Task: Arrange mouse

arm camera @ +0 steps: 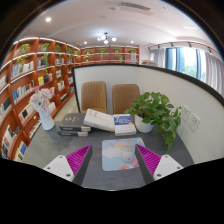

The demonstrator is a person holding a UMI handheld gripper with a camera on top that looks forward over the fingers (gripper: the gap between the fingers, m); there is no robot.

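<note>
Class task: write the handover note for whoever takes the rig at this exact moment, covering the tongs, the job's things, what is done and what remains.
Tongs: open, empty, held above the near end of the table.
Mouse pad: flat on the table, just ahead of the fingers and between them.
Mouse: not visible in this view, so find it first.
Around: books stacked beyond the pad, potted plant at one side, white vase at the other.
Done: nothing that shows.
Left: locate the mouse, grasp it, arrange it, probably on the pad.
</note>
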